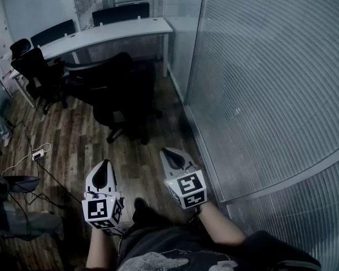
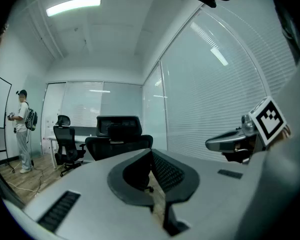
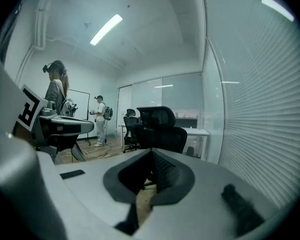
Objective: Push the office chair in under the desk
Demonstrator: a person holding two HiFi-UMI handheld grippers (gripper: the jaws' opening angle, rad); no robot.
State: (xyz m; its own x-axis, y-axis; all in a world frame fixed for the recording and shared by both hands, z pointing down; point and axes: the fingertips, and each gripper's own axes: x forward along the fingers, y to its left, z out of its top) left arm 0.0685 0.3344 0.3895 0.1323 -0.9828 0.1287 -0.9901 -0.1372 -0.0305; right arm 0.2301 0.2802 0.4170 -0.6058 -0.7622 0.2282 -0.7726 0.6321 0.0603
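Note:
A black office chair [image 1: 121, 92] stands on the wood floor, pulled back from the long white desk [image 1: 113, 33] at the far end of the room. Both grippers are held low in front of me, well short of the chair and pointing towards it. My left gripper [image 1: 105, 162] is shut with nothing in it, and so is my right gripper [image 1: 165, 151]. In the left gripper view the closed jaws [image 2: 151, 152] aim at the chair's back [image 2: 117, 136]. In the right gripper view the jaws [image 3: 151, 152] point at the same chair [image 3: 160, 126], with the desk [image 3: 196, 132] behind it.
A glass wall with blinds [image 1: 260, 83] runs along the right. A second black chair [image 1: 39, 75] stands at the desk's left end. Cables and a power strip [image 1: 37, 154] lie on the floor at left. Other persons [image 3: 101, 119] stand across the room.

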